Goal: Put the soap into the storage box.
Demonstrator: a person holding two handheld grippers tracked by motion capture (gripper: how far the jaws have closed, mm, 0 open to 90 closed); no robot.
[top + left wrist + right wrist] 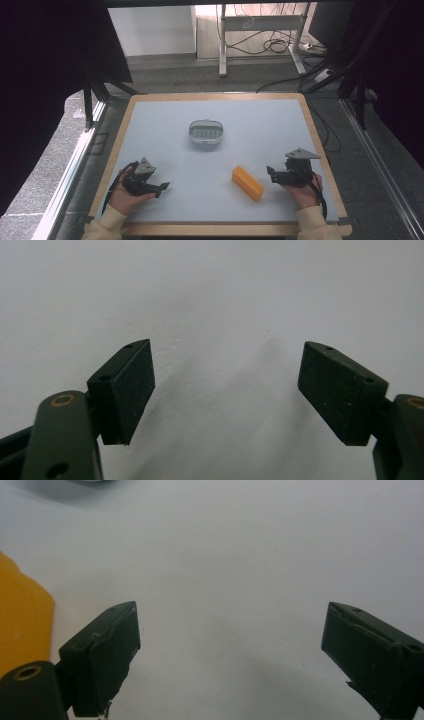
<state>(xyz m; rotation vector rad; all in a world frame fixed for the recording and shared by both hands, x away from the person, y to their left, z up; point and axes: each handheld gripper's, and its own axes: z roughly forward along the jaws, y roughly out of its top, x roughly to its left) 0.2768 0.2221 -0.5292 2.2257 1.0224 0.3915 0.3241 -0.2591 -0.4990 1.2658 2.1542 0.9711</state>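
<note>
Resting low on the table, both hand-held grippers, jaws apart.

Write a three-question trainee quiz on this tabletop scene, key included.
1. True or false: the orange block lies inside the soap dish.
2. Which hand-held gripper is nearer the orange block: A left hand-held gripper, B right hand-held gripper?
3. Fill in: both grippers' jaws stand ___.

Key: 1 false, it lies on the table, apart from the dish. 2 B. 3 open, with nothing between them.
</note>
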